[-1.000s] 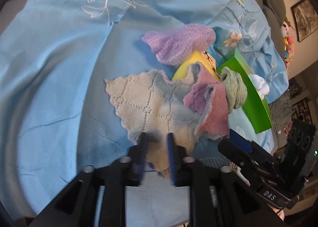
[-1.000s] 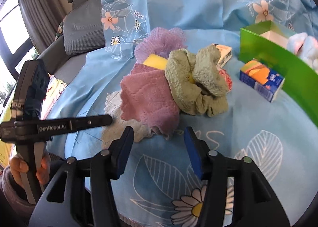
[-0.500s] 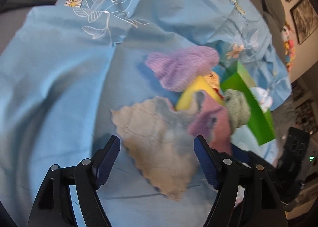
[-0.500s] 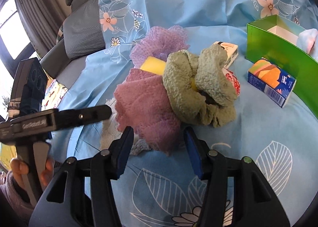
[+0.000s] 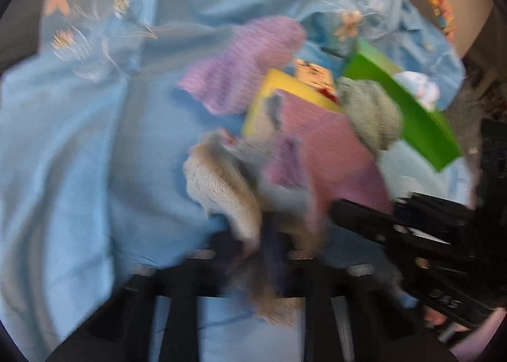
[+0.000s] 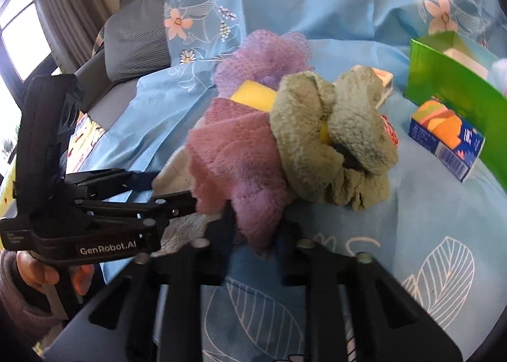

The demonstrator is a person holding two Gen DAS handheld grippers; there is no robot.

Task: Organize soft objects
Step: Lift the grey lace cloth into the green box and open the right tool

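Observation:
A pile of soft things lies on the blue floral sheet (image 6: pixel 437 222). The left wrist view is blurred. My left gripper (image 5: pixel 272 244) is shut on the beige knitted cloth (image 5: pixel 221 184), which is bunched up; it also shows in the right wrist view (image 6: pixel 177 178). My right gripper (image 6: pixel 256 232) is shut on the lower edge of the pink cloth (image 6: pixel 234 156), also in the left wrist view (image 5: pixel 329 153). Behind lie a green towel (image 6: pixel 329 137), a yellow sponge (image 6: pixel 253 97) and a purple mesh puff (image 6: pixel 266 58).
A green box (image 6: pixel 456 86) stands at the right with a light blue soft thing in it (image 5: pixel 418 89). A small orange-and-blue carton (image 6: pixel 446 137) lies beside it. Another small carton (image 5: pixel 313 75) lies behind the sponge. A grey cushion (image 6: pixel 136 45) is at the back left.
My left gripper opened, moved in and shut on the beige cloth, bunching it. My right gripper moved forward and shut on the pink cloth's edge.

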